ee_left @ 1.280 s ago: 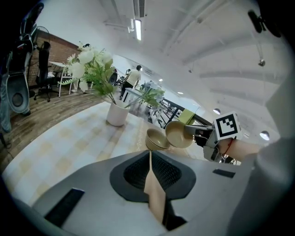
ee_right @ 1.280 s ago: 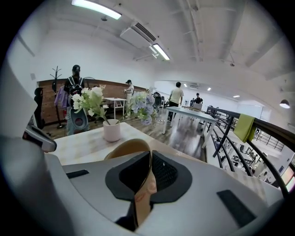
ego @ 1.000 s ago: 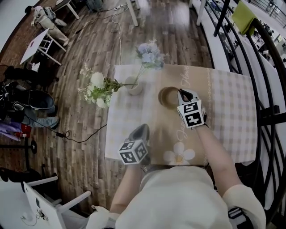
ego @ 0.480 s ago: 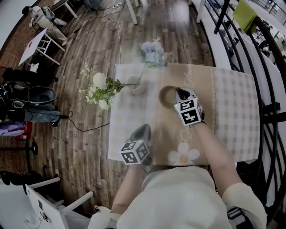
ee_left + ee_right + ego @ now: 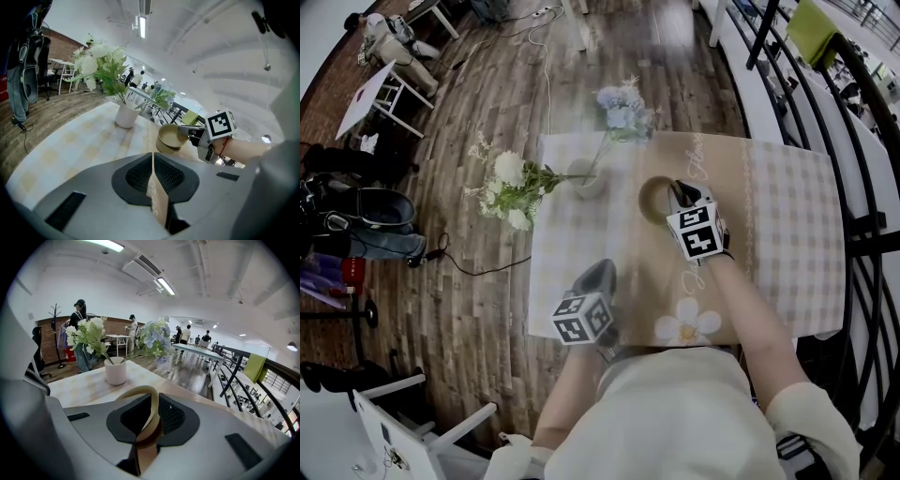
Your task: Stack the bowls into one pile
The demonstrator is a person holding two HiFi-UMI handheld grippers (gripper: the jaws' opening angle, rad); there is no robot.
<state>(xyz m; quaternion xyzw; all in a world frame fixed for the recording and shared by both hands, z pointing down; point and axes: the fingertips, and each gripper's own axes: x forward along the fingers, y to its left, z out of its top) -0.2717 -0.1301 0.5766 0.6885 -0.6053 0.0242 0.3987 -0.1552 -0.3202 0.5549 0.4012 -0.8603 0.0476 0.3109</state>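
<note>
Right gripper [image 5: 675,195] is clamped on the rim of the tan bowl [image 5: 172,134], just right of the white vase [image 5: 584,178]. The lower bowl [image 5: 164,148] lies straight beneath, so the drop is short and vertical! The right gripper has dipped a touch since a second ago. Left gripper [image 5: 600,269], on the near side of the vase, hasn't budged, pinched shut on the runner [image 5: 642,262] edge.

Tan round ceramic bowls [image 5: 652,201], same tan inside and out. Fabric tablecloth [image 5: 787,234]: beige middle, white flower print, cream check sides. Plain white pot vase [image 5: 586,180]; white blooms [image 5: 508,171], pale blue blooms [image 5: 617,105], green leaves. Grey left gripper [image 5: 598,272] and grey right gripper [image 5: 679,193]: black-and-white square markers. Brown plank floor [image 5: 487,94].
</note>
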